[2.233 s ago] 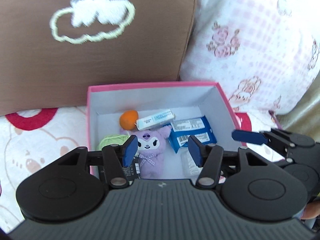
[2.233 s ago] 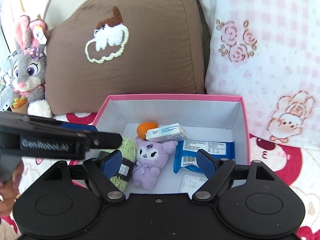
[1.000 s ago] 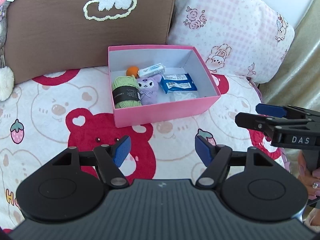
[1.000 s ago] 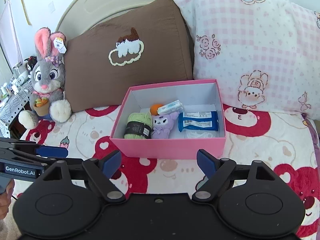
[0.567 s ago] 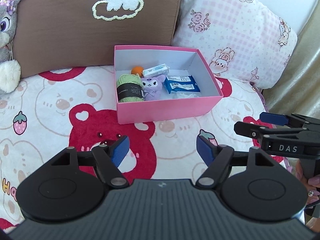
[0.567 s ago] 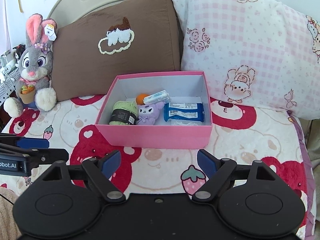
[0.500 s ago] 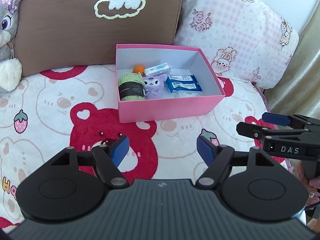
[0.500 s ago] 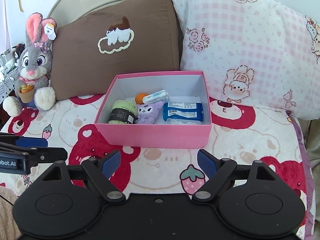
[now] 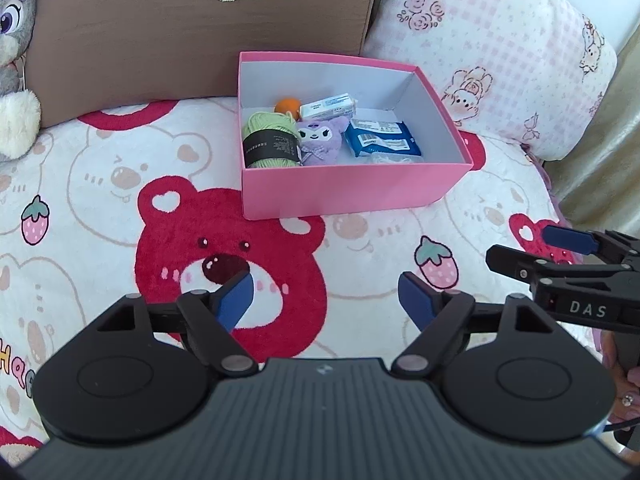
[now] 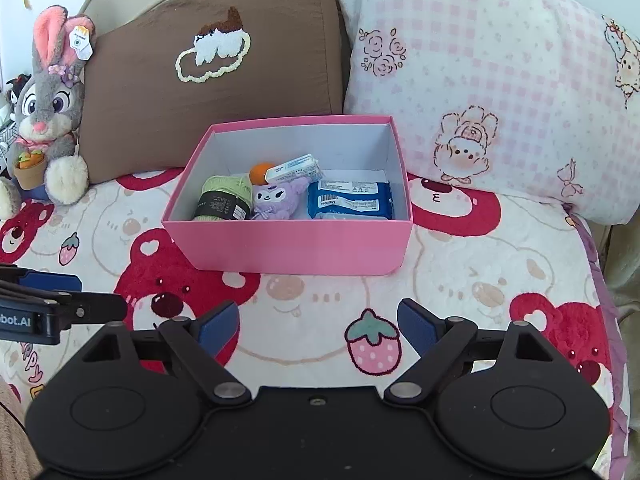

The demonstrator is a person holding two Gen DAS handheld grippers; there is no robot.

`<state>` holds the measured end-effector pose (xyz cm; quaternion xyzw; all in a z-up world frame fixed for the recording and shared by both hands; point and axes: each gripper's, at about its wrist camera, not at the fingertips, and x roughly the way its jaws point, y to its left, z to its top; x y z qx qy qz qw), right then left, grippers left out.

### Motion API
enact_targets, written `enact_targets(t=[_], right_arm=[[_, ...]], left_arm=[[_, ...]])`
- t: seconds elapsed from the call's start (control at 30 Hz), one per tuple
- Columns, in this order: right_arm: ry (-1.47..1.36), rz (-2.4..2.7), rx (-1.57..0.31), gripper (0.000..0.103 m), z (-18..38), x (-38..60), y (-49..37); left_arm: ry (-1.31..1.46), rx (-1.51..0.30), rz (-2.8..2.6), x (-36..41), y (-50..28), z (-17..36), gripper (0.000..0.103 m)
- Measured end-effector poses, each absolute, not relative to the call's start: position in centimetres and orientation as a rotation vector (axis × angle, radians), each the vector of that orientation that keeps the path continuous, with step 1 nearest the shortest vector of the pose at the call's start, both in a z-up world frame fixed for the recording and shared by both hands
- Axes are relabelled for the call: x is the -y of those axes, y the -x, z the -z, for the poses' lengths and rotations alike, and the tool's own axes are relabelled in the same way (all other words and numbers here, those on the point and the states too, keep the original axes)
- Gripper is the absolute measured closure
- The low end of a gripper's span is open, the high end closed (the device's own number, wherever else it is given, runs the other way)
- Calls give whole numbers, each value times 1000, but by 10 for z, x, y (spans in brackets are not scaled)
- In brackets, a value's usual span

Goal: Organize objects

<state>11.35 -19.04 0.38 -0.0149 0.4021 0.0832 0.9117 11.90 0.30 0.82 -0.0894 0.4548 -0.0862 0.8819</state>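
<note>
**Pink box packed, both tools empty over the bed**

A pink box (image 10: 288, 246) sits on a bed covered by a bear-print blanket (image 10: 460, 280), its back edge near a brown pillow (image 10: 216, 92) and a pink checked pillow (image 10: 480, 80). Inside lie a skein of green yarn (image 10: 222, 196), a purple plush toy (image 10: 276, 200), a small orange ball (image 10: 258, 172), a slim white carton (image 10: 294, 168) and a blue packet (image 10: 348, 200), with a clear wrapper (image 9: 394, 158) just in front of the packet. No loose item shows on the blanket around the box, so the sorting looks finished or nearly so; what remains, if anything, lies outside both views.

The left tool (image 9: 326, 300) hangs well short of the box, its blue pads spreading wider with nothing between them. The right tool (image 10: 318, 322) does the same, jaws opening on bare blanket only.

The right wrist view takes in a grey rabbit plush (image 10: 50, 116) propped beside the brown pillow, and the left tool's tip at its left edge. The left wrist view cuts that rabbit to a sliver, yet looks more steeply into the box, showing the clear wrapper plainly, and catches the right tool from the side with a person's fingers (image 9: 630, 392) on its handle.
</note>
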Motion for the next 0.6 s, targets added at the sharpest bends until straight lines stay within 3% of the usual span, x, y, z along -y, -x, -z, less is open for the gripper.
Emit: enact_targets(t=[0.2,0.33,0.6], right_arm=[[29,-175,-838,13,-6,189,-110],[57,-140,-858,7,-6,184,-110],[89,-103,-913,6,1,181,-114]], left_arm=[[174,-953,178,-1,-119,-4,14],[174,-948,181,-1,-119,-3,5],[152,-926,214,7,-115,-6,1]])
